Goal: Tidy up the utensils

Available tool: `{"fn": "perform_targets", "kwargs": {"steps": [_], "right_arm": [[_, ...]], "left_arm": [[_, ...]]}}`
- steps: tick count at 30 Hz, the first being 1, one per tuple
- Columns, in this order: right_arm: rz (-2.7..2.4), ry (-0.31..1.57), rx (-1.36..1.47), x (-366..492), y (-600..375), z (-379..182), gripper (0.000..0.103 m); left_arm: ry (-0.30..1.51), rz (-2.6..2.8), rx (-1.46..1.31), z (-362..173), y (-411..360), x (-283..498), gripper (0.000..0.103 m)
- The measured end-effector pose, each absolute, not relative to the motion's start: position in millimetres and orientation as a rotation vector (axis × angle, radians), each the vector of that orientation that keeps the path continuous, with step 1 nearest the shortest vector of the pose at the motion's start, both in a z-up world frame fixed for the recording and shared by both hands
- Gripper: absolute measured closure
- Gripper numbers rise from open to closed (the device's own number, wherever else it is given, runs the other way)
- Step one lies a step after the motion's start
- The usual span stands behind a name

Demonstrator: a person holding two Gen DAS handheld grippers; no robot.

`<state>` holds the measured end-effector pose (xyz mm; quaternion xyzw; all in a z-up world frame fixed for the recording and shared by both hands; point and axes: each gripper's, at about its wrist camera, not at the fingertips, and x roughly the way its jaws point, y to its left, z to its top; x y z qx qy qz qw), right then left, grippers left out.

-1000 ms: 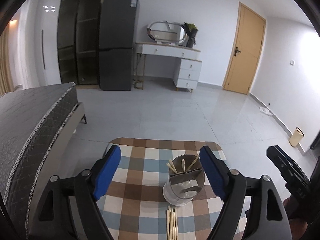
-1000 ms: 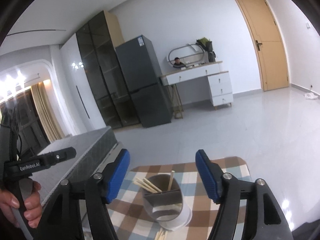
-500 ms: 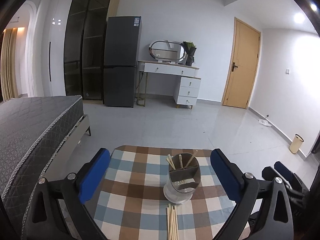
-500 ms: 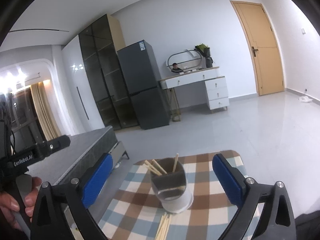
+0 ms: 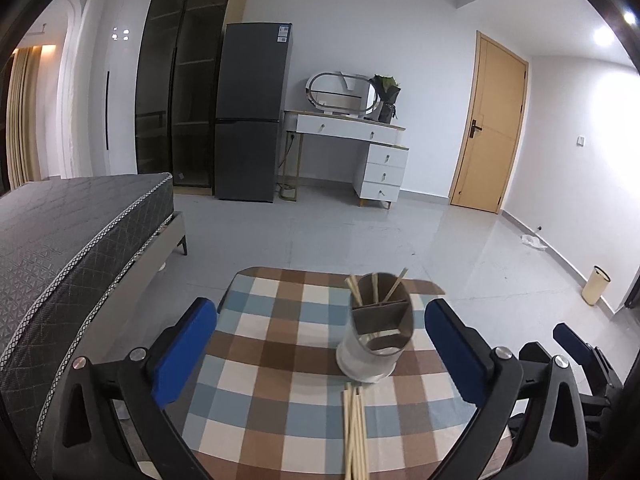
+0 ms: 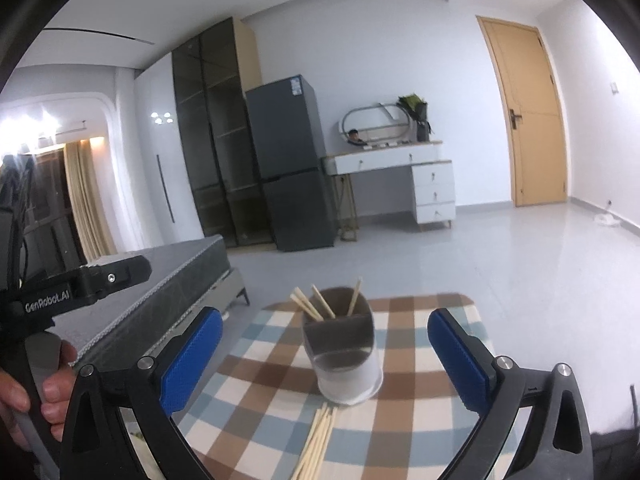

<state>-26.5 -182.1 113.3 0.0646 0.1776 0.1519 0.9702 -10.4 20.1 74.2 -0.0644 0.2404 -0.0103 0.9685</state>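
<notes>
We hold the left gripper (image 5: 320, 342) and right gripper (image 6: 325, 350) with fingers just spread wide, gripping nothing; the utensil holder (image 5: 378, 326) stands on the checked surface (image 5: 260, 360), loose chopsticks (image 5: 354, 432) lying before it

My left gripper (image 5: 320, 344), jaws just opened wide and empty, over a checked table (image 5: 280, 360): divided holder (image 5: 376, 332) with chopsticks (image 5: 354, 290) upright, loose sticks (image 5: 354, 432) flat just before it, right gripper (image 5: 576, 344) at right.

Black tongs (image 5: 320, 328) with blue pads, silver screws, "GenRobot.AI" lettering.
</notes>
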Motion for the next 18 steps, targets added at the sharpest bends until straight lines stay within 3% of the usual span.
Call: {"fn": "perform_targets", "kwargs": {"steps": [18], "right_arm": [[0.290,0.591,0.055,-10.2,-169.6,29.4,0.000]], "left_arm": [[0.714,-0.011,-0.222,-11.8,32.5,18.2,0.002]]}}
